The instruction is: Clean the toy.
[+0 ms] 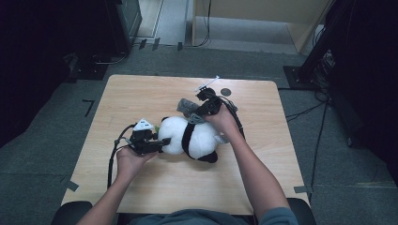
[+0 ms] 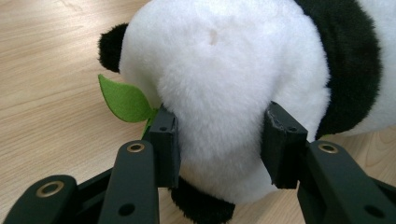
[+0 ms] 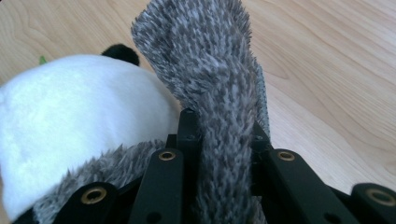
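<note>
Mid-worktop, my left gripper point(image 2: 219, 144) clamps the panda plush point(image 2: 233, 74); my right gripper point(image 3: 219, 135) pinches a grey fuzzy scarf point(image 3: 210, 70).

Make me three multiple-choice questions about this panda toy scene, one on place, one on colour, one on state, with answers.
1. Where does the black-and-white plush panda lie?
A. on the light wooden table
B. on the floor
C. in a box

2. What colour is the felt leaf by the panda's head?
A. red
B. green
C. blue

3. What is the right gripper doing?
A. hanging open above the table
B. shut on a pen
C. shut on the grey fuzzy scarf

Answers: 1 A, the high view shows it resting on the tabletop. 2 B, the left gripper view shows a green leaf. 3 C, the right gripper view shows its jaws closed on the grey fabric, while the left gripper clamps the panda's head.
</note>
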Demonstrator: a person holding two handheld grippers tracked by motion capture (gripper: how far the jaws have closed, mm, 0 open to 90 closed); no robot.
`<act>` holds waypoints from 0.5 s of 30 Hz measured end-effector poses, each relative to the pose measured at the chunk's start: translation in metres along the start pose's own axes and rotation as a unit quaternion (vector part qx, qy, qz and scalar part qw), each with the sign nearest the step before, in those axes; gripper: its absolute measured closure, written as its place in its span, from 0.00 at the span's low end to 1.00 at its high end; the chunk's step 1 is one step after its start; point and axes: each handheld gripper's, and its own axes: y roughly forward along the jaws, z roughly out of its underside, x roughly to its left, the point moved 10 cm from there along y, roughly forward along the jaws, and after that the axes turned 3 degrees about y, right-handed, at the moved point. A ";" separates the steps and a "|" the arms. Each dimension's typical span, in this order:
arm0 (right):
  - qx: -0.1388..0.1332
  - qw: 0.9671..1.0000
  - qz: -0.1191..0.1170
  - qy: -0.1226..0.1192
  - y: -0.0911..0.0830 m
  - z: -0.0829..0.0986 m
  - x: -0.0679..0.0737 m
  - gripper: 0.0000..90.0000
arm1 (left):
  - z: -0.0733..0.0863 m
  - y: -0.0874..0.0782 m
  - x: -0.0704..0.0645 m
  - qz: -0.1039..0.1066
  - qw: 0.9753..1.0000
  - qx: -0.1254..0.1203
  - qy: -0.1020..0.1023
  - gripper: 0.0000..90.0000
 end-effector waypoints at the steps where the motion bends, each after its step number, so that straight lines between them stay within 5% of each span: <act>1: -0.003 1.000 0.000 0.004 -0.002 0.001 -0.003 0.84 | 0.000 0.000 0.000 0.000 1.000 0.000 0.000 0.61; 15: -0.041 0.999 0.003 0.018 -0.032 0.023 -0.028 0.85 | 0.000 0.000 0.000 -0.001 1.000 0.000 -0.002 0.61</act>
